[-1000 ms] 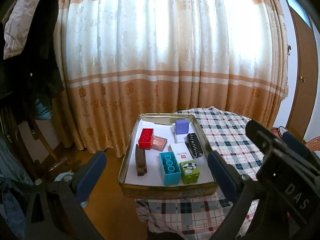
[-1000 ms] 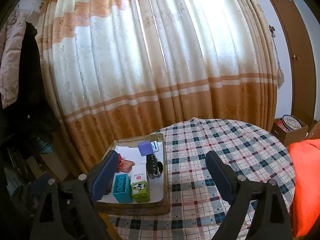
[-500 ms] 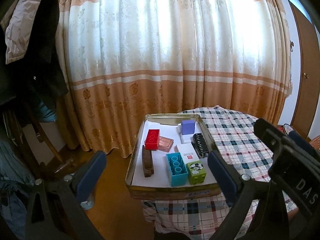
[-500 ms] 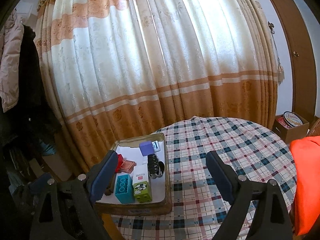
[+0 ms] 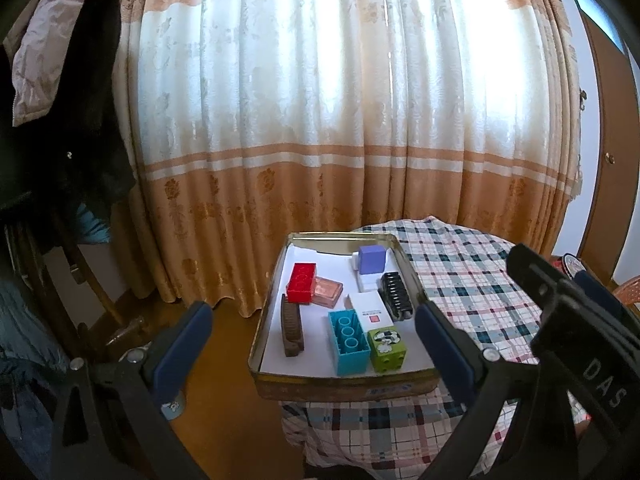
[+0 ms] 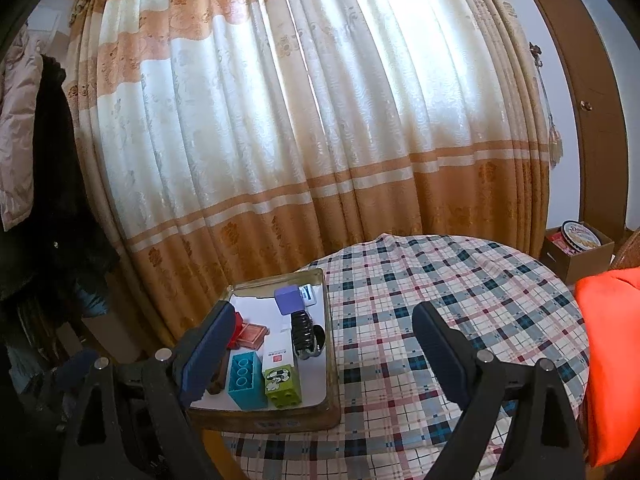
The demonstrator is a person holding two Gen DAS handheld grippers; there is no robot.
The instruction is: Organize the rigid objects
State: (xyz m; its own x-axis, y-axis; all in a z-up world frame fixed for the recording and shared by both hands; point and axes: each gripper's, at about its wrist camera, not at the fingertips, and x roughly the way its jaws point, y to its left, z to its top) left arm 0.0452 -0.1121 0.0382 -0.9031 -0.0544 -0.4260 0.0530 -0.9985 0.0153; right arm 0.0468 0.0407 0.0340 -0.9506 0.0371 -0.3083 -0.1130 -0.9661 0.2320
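Left wrist view: the left gripper [image 5: 310, 346] is held spread wide, nothing gripped, above the tin tray [image 5: 344, 386].
Right gripper [image 6: 320, 350]: jaws parted, empty, over the checked tablecloth [image 6: 460, 300].
Tray: set at the table's edge.
Contents: red brick [image 5: 301, 282], teal brick [image 5: 349, 340], green block [image 5: 387, 344], purple cube [image 5: 372, 259], white box [image 5: 370, 311], brown comb [image 5: 291, 329], black piece [image 5: 396, 295] are laid inside.

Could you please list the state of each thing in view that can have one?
left hand-held gripper: open, empty, short of the tin.
right hand-held gripper: open, empty.
metal tin: lidless, on the table's edge.
teal brick: lying in the tin, holes up.
green block: upright beside the teal brick.
purple cube: at the tin's far end.
curtain: drawn.
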